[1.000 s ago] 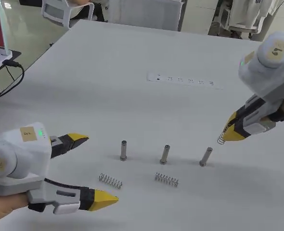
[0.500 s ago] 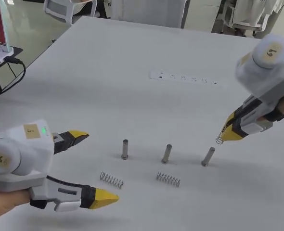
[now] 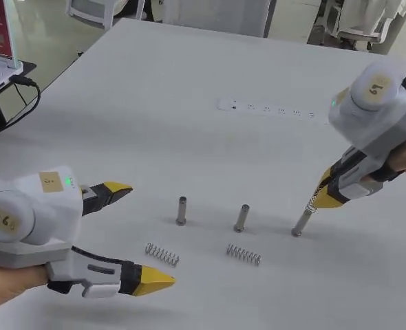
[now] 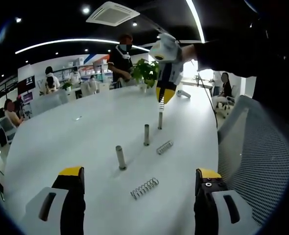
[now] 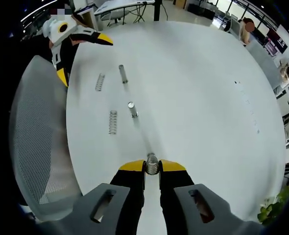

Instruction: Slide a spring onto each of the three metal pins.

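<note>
- The right tongs (image 3: 325, 199) are clenched on a spring (image 3: 314, 203). They pinch it across its coils near the upper end.
- The spring's lower end hangs right at the top of the nearest pin (image 3: 301, 223). Whether the coil has caught the pin's tip is too fine to tell.
- In the right gripper view the held spring (image 5: 152, 165) sits end-on between the yellow tips, with its open bore facing along the row of pins.
- The left tongs (image 3: 142, 234) are released, with jaws wide apart. They hover over the table (image 3: 189, 103) near the loose springs and touch neither.
- One loose spring (image 3: 243, 255) lies flat in front of the middle pin (image 3: 242, 217). The other loose spring (image 3: 162, 254) lies in front of the far pin (image 3: 182, 210). Both pins stand upright and bare.
- The springs look like thin wire, so they are probably very light and soft. A hard squeeze would likely flatten the coils or shoot one out of the tips.
- The safer hold seems to be a gentle pinch across the side near one end, leaving the bore and the leading end free.
- A lying spring will probably roll when nudged.
- The pins look stiff and smooth. Whether they are fixed to the table cannot be told, so a sideways push might topple one.
</note>
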Demonstrator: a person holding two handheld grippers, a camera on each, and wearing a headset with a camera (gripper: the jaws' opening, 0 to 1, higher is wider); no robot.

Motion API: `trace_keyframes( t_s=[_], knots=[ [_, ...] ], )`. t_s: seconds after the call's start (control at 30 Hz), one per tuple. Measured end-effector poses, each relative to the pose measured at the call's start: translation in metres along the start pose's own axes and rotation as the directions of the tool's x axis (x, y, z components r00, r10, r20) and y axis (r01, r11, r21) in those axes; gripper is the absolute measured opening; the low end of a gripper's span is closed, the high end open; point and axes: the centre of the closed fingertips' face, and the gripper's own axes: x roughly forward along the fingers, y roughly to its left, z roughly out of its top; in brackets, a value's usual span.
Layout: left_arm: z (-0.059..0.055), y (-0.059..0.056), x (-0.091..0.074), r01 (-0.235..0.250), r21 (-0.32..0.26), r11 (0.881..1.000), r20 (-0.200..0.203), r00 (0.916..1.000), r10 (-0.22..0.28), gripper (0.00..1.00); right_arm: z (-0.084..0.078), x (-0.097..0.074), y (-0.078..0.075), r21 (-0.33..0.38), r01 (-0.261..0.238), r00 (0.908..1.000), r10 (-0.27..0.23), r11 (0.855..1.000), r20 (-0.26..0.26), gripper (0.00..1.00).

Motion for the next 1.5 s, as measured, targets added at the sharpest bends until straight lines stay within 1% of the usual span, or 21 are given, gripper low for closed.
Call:
trace_keyframes(
  t_s=[0.47,0.83,1.1,1.23,1.3,1.4,1.5],
  knots=[
    [-0.003,0.001,-0.001,0.0,-0.008,1.0,-0.007,1.0,0.0,0.88,-0.004,0.013,0.0,0.025,-0.021,0.9997,0.021,0.999,0.008,0.09],
    [-0.003,0.0,0.0,0.003,-0.008,1.0,-0.01,0.9999,-0.003,0.88,-0.012,0.038,0.002,0.04,-0.015,0.9999,0.015,0.999,-0.003,0.09],
    [-0.002,-0.001,0.0,0.006,-0.007,1.0,-0.013,0.9999,-0.006,0.87,-0.018,0.055,0.004,0.045,-0.007,0.9995,0.008,0.999,-0.029,0.09],
    [-0.002,-0.001,0.0,0.006,-0.006,1.0,-0.013,0.9999,-0.006,0.87,-0.019,0.058,0.005,0.051,-0.008,0.9994,0.01,0.999,-0.034,0.09],
    [-0.002,-0.001,-0.001,0.006,-0.007,1.0,-0.013,0.9999,-0.006,0.87,-0.018,0.059,0.004,0.056,-0.008,0.9997,0.009,0.998,-0.025,0.09],
    [-0.002,-0.001,-0.001,0.007,-0.006,1.0,-0.014,0.9999,-0.007,0.87,-0.018,0.058,0.004,0.062,-0.01,0.9997,0.012,0.998,-0.02,0.09],
    [-0.001,-0.002,-0.001,0.008,-0.006,1.0,-0.014,0.9999,-0.008,0.87,-0.017,0.055,0.004,0.064,-0.003,1.0,0.004,0.998,-0.008,0.12]
  ],
)
